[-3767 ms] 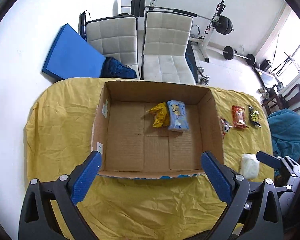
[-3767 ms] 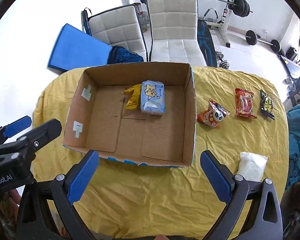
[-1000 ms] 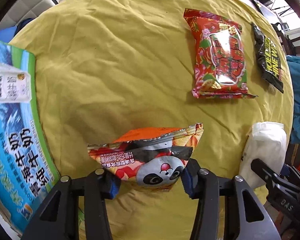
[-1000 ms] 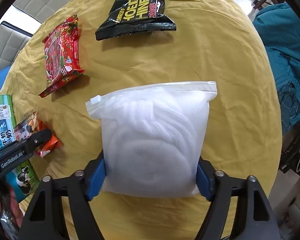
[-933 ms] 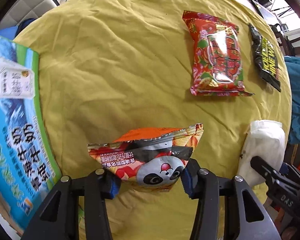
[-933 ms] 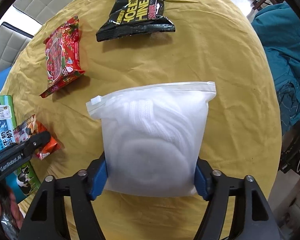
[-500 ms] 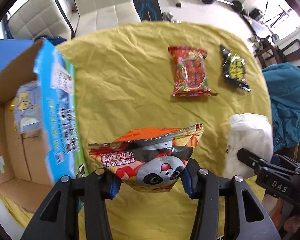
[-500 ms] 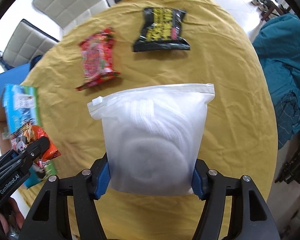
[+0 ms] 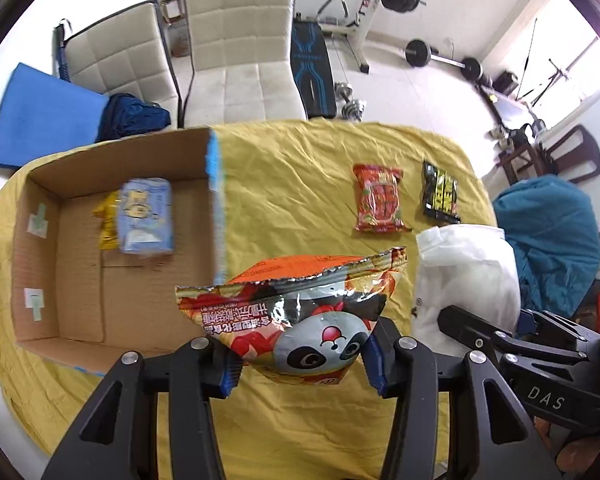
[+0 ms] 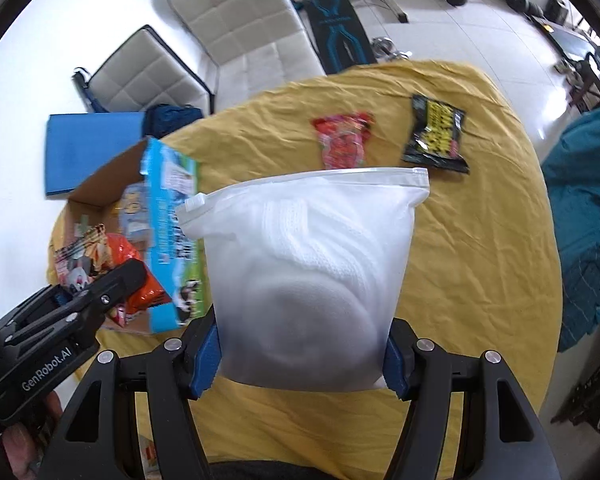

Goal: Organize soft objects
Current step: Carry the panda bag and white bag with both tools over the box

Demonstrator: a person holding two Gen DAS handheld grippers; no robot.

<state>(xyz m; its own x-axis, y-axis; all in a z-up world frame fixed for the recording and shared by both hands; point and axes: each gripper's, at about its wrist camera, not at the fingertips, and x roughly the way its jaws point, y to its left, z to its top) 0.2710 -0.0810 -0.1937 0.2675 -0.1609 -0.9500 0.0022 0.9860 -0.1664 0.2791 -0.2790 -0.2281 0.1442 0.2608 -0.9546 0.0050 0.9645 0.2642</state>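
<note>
My left gripper (image 9: 302, 364) is shut on an orange panda snack bag (image 9: 300, 312) and holds it in the air just right of the open cardboard box (image 9: 36, 312). My right gripper (image 10: 302, 360) is shut on a white zip bag of knitted fabric (image 10: 308, 264), lifted above the yellow cloth. The white bag also shows in the left wrist view (image 9: 472, 272). The panda bag and left gripper show at the left of the right wrist view (image 10: 88, 260). Inside the box lie a light blue packet (image 9: 146, 216) and a yellow packet (image 9: 106, 228).
A red snack packet (image 9: 378, 198) and a black snack packet (image 9: 440, 192) lie on the yellow tablecloth (image 9: 300, 184) at the far right. Two white chairs (image 9: 240, 52) stand behind the table. A teal cloth (image 9: 556, 240) sits to the right.
Both grippers have risen high above the table with their bags still held. The box interior has come into the left wrist view as the grippers moved left toward it.
</note>
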